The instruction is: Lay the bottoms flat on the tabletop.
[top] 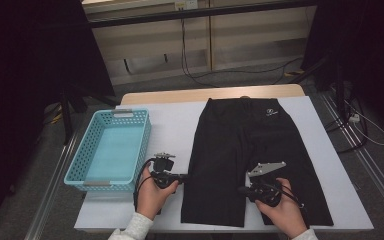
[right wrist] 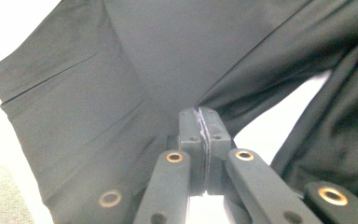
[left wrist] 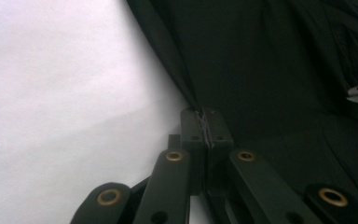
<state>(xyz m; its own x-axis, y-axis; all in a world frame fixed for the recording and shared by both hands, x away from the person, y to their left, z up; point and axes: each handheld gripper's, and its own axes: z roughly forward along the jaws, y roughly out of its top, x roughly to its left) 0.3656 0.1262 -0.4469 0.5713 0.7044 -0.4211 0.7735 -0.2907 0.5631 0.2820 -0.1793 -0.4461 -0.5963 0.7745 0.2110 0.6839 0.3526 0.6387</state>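
High view: black shorts (top: 245,160) pinched by left gripper (top: 184,176) and right gripper (top: 241,189).

A pair of black shorts (top: 245,155) lies flat on the white-covered bench (top: 170,125), waistband at the far side with a small white logo near its right end, both legs pointing toward the person. The outer edge of the left leg and the inner edge of the right are pinched up slightly.

A turquoise basket (top: 111,150) sits on the white table (top: 172,125).
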